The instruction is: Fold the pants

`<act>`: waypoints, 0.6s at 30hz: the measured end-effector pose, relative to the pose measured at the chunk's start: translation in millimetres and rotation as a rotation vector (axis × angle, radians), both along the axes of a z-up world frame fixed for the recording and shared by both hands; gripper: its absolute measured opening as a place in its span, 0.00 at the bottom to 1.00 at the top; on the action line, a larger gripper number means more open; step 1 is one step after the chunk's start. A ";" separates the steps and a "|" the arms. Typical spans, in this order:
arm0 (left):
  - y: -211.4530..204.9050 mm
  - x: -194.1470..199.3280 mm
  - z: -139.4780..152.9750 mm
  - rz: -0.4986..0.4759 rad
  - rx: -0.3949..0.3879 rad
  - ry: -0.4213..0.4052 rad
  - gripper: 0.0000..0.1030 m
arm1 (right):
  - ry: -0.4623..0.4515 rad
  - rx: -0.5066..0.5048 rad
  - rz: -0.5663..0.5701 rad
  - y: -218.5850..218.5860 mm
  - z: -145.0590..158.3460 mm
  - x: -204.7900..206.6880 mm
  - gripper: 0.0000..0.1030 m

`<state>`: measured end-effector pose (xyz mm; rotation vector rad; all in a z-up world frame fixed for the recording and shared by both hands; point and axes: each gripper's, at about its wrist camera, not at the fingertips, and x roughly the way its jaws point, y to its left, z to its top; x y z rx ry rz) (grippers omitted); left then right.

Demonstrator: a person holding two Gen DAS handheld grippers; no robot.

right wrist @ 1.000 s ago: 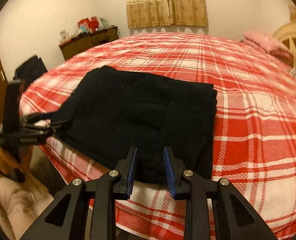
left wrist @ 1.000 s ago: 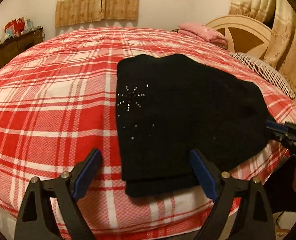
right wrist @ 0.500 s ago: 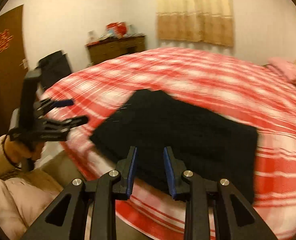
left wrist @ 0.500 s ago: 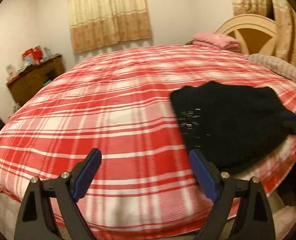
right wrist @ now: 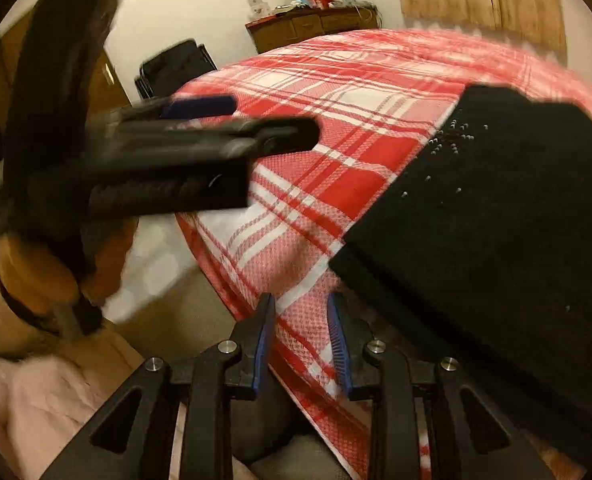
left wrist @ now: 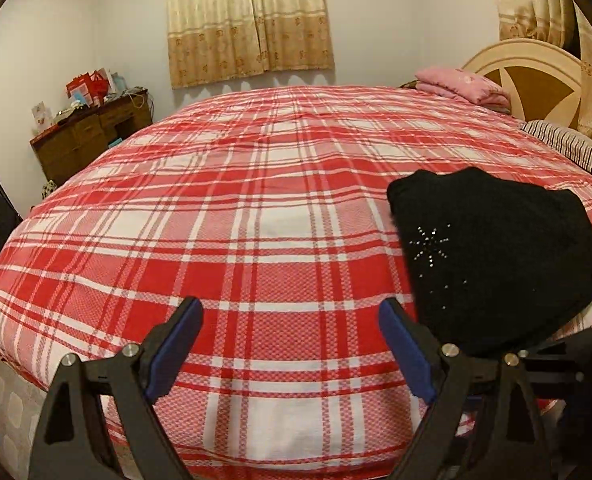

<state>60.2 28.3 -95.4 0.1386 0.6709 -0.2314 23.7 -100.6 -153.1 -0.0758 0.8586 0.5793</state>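
Observation:
Folded black pants (left wrist: 496, 256) with a small rhinestone star lie near the front right edge of the red plaid bed (left wrist: 256, 220). My left gripper (left wrist: 291, 308) is open wide over bare bedspread, left of the pants, with nothing between its fingers. In the right wrist view the pants (right wrist: 496, 220) fill the right side. My right gripper (right wrist: 302, 304) hangs over the bed's edge, just left of the pants' near corner. Its jaws are narrowly apart and hold nothing. The left gripper (right wrist: 256, 120) shows blurred at the left, held by a hand (right wrist: 36, 272).
A wooden dresser (left wrist: 92, 136) with clutter stands by the far wall under curtains. A folded pink item (left wrist: 464, 86) and a striped pillow (left wrist: 568, 148) lie by the headboard. A black chair (right wrist: 176, 68) stands beyond the bed's corner. Floor shows below the bed edge.
Both views have swung left, so the pants slid from the middle to the right side. The left gripper now looms closer in the right wrist view. Neither gripper's jaws have changed.

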 end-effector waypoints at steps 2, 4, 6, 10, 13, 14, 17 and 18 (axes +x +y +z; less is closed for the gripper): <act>2.0 1.2 -0.4 0.007 -0.009 0.007 0.89 | -0.024 0.032 0.006 -2.8 13.3 -3.1 0.28; 1.7 1.7 1.7 0.011 -0.012 0.007 0.89 | -0.064 0.067 -0.018 -12.4 29.6 -7.1 0.28; 0.4 0.8 6.7 0.012 -0.013 -0.003 0.89 | -0.090 0.075 -0.057 -24.0 42.9 -10.3 0.28; -3.3 -0.7 16.0 0.009 -0.031 -0.013 0.89 | -0.131 0.121 -0.196 -65.4 66.1 -17.0 0.28; -15.4 -0.3 20.6 -0.002 -0.055 0.002 0.89 | -0.115 0.163 -0.346 -98.8 72.0 -19.7 0.31; -20.8 -0.4 21.5 -0.009 -0.062 0.008 0.89 | -0.106 0.146 -0.402 -108.7 71.2 -19.6 0.36; -47.3 -4.0 24.5 -0.066 -0.062 0.013 0.89 | -0.129 0.020 -0.538 -129.1 71.0 -18.9 0.37; -59.3 -5.8 25.1 -0.088 -0.043 0.001 0.89 | -0.146 -0.020 -0.561 -133.9 71.9 -20.6 0.37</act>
